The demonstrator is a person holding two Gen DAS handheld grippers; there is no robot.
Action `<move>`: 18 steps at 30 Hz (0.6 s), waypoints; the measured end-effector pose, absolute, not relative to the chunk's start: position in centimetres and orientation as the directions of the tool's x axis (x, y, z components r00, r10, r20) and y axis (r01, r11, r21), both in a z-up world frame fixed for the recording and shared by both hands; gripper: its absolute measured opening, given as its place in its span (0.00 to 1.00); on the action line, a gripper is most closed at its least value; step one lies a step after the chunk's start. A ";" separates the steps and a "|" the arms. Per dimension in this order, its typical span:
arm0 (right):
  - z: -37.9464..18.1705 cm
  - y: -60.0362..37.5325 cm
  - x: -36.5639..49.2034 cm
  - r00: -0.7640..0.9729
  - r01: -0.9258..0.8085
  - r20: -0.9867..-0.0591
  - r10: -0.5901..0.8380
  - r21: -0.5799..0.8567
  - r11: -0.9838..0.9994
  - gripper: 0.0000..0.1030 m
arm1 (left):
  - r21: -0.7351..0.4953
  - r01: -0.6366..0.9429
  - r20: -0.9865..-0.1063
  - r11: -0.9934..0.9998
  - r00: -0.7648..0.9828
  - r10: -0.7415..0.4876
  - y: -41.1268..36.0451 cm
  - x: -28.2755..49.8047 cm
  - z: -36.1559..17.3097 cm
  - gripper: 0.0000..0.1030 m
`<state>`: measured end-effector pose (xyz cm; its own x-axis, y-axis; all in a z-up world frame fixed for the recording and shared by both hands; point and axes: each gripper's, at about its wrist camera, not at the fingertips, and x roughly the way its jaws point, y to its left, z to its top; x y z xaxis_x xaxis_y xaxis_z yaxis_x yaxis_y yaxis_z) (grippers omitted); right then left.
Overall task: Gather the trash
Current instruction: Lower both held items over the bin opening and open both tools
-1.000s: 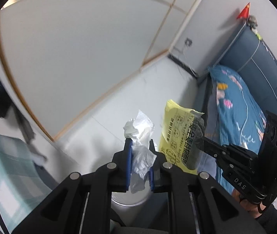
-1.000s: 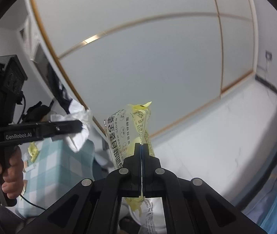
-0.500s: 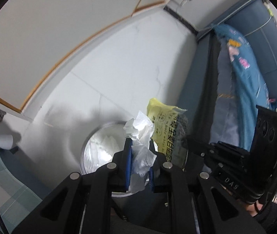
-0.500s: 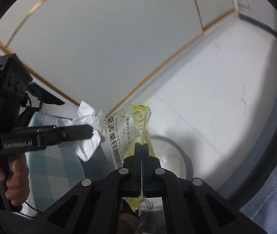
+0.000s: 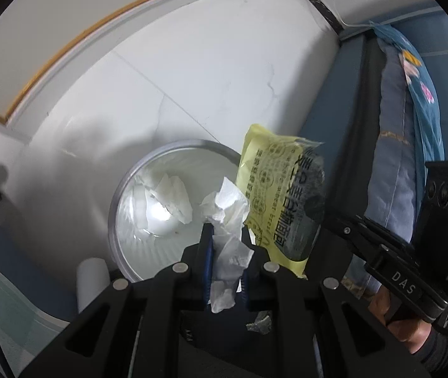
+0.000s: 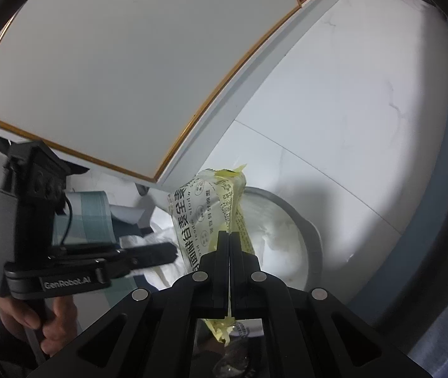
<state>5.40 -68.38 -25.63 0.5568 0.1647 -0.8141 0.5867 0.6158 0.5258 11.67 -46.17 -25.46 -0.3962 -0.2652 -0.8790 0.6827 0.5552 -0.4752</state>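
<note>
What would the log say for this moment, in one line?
left claw: shut on tissue | right claw: shut on yellow wrapper | both above bin | nothing dropped yet

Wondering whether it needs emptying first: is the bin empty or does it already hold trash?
Not empty. The bin already holds crumpled white tissue on its bottom, with most of the inside bare.

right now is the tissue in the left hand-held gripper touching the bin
Apart. In the left wrist view the tissue is clamped in the left hand-held gripper, hanging above the open bin.
</note>
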 end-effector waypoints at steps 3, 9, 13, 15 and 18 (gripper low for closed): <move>-26.3 -68.6 5.6 0.558 0.604 -0.813 0.166 0.535 0.591 0.00 | -0.478 0.672 -0.876 0.566 -0.413 -0.249 -46.3 11.5 -26.3 0.10; -28.0 -68.5 5.5 0.517 0.638 -0.834 0.191 0.524 0.564 0.01 | -0.474 0.651 -0.874 0.593 -0.427 -0.231 -46.0 11.7 -27.4 0.11; -29.2 -68.6 5.4 0.489 0.656 -0.847 0.209 0.514 0.553 0.03 | -0.475 0.631 -0.873 0.613 -0.423 -0.241 -46.2 12.3 -27.6 0.12; -29.4 -68.4 5.5 0.488 0.650 -0.843 0.226 0.524 0.551 0.03 | -0.489 0.616 -0.865 0.618 -0.431 -0.256 -46.1 12.5 -27.7 0.13; -29.3 -68.1 5.7 0.484 0.639 -0.844 0.233 0.523 0.564 0.03 | -0.514 0.597 -0.849 0.616 -0.459 -0.263 -46.1 12.6 -27.9 0.18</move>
<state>5.69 -68.09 -29.34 0.4838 0.2332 -0.8436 0.6391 0.5644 0.5225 12.60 -46.09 -27.89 -0.4587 -0.2630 -0.8488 0.5972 0.6161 -0.5136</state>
